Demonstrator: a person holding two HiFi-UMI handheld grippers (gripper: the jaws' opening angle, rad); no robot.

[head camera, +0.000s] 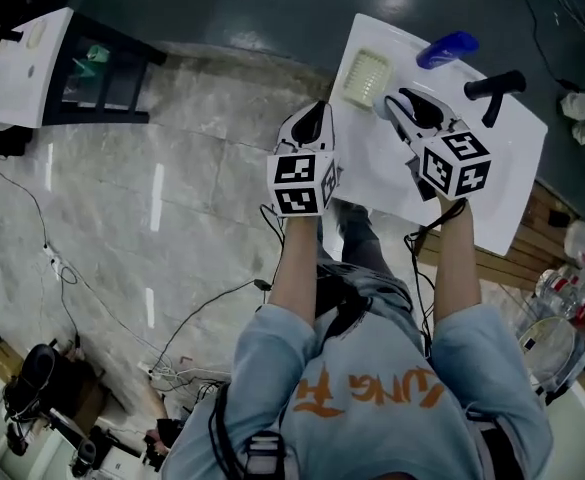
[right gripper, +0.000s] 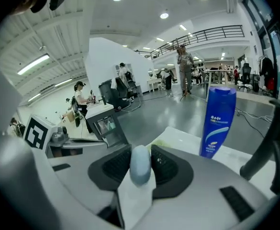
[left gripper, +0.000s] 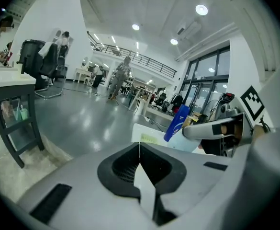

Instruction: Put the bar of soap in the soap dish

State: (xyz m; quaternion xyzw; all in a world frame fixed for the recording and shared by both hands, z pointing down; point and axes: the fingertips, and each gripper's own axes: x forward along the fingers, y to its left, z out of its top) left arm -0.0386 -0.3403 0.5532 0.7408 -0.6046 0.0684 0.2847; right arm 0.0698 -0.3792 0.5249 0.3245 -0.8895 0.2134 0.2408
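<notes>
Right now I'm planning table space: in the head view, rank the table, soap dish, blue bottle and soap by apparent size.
1. table, largest.
2. soap dish and blue bottle look alike; the bottle is seen from above, so unsure.
3. soap, smallest.

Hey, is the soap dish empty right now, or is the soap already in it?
Empty: the soap dish shows only its bare ribbed surface, and the bar of soap is clamped by the right gripper.

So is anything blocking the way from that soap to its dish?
Nothing visible. The right tongs grip the pale blue oval soap bar near the pale yellow ribbed dish; the blue bottle stands off to the side.
</notes>
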